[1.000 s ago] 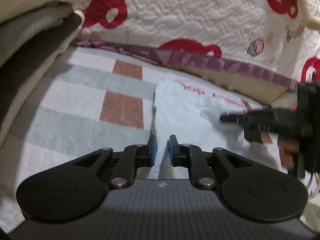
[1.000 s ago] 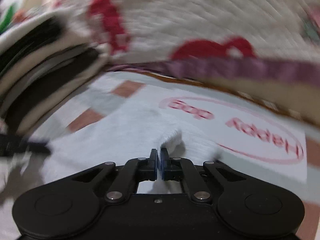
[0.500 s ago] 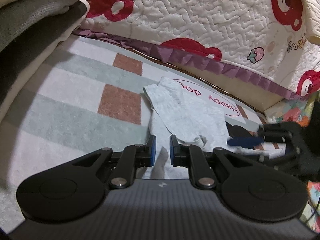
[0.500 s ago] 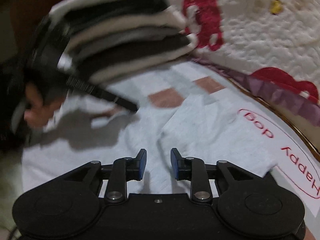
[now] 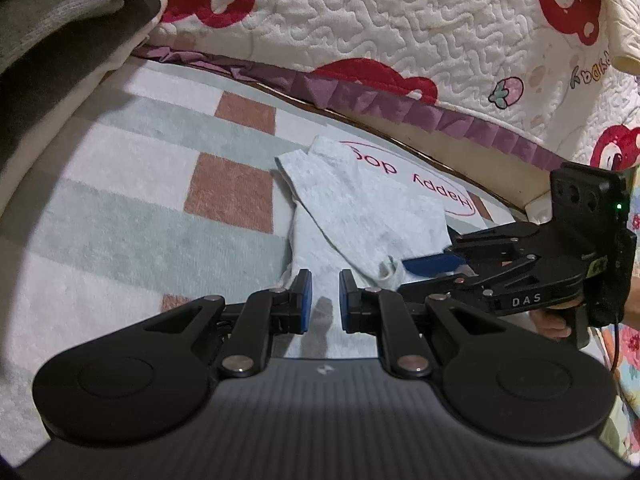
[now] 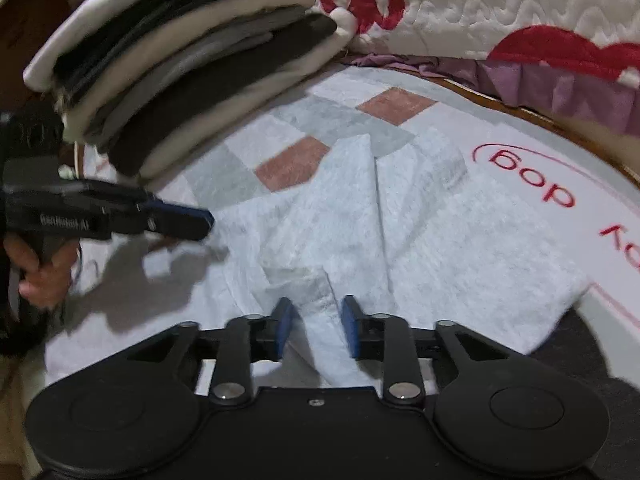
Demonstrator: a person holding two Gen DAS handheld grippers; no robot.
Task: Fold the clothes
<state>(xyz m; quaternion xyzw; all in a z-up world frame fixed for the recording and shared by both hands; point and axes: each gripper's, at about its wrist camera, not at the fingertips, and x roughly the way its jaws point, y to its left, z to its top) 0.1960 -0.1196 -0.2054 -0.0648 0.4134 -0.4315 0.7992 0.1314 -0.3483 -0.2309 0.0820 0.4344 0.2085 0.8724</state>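
Observation:
A pale grey-white garment with a red "Happy dog" print lies flat on the checked blanket, one flap folded across it. My left gripper hovers open over the garment's near edge with nothing between its pads. The right gripper reaches in from the right, low over the cloth. In the right wrist view the garment fills the middle. There my right gripper stands open astride a raised crease of fabric. The left gripper points in from the left, held by a hand.
A tall stack of folded clothes stands at the left, also seen in the left wrist view. A quilt with red bears and a purple frill rises behind. A dark patch shows beside the garment's right corner.
My right gripper was shut on a fold of the garment; it has opened, let the fold drop across the garment and drawn back to the right. The left gripper stayed open.

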